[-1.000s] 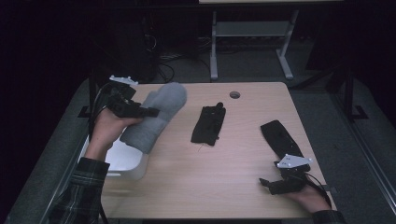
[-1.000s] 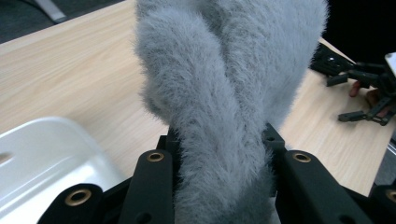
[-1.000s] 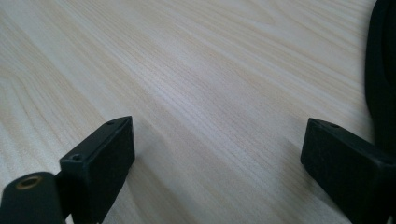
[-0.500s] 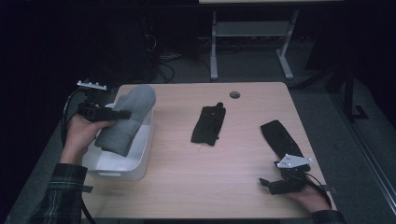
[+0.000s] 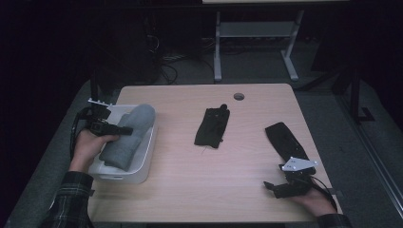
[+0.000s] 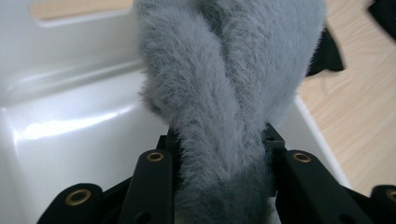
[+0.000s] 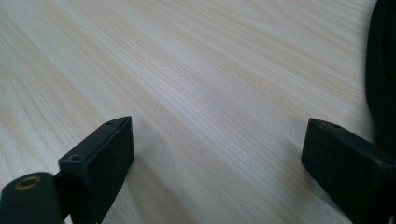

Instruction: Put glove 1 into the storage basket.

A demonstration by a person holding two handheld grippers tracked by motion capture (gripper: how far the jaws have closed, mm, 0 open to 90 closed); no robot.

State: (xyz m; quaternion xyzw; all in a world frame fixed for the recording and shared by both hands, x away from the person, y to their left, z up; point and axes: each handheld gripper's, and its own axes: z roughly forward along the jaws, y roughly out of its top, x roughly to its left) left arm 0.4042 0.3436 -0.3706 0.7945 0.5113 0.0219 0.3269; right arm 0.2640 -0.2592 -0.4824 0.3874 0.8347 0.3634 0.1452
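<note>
A rolled grey fuzzy cloth (image 5: 133,135) lies partly inside a white bin (image 5: 124,177) at the table's left. My left gripper (image 5: 126,129) is shut on the cloth's near end, jaws pressing into the fur on both sides. The left gripper view has the grey cloth (image 6: 224,84) between the left gripper (image 6: 219,142) jaws, over the bin's white floor (image 6: 70,126). At the front right, my right gripper (image 5: 272,187) rests low on the wood. In its own view the right gripper (image 7: 217,149) stands open with bare table between the jaws.
A black folded cloth (image 5: 212,126) lies mid-table. Another long black piece (image 5: 284,139) lies at the right, just beyond my right hand, and edges the right gripper view (image 7: 385,70). A round cable hole (image 5: 239,96) sits near the far edge of the wooden table (image 5: 214,185).
My left hand has carried the grey cloth leftward and down, from above the table beside the bin into the bin. The right hand has stayed put.
</note>
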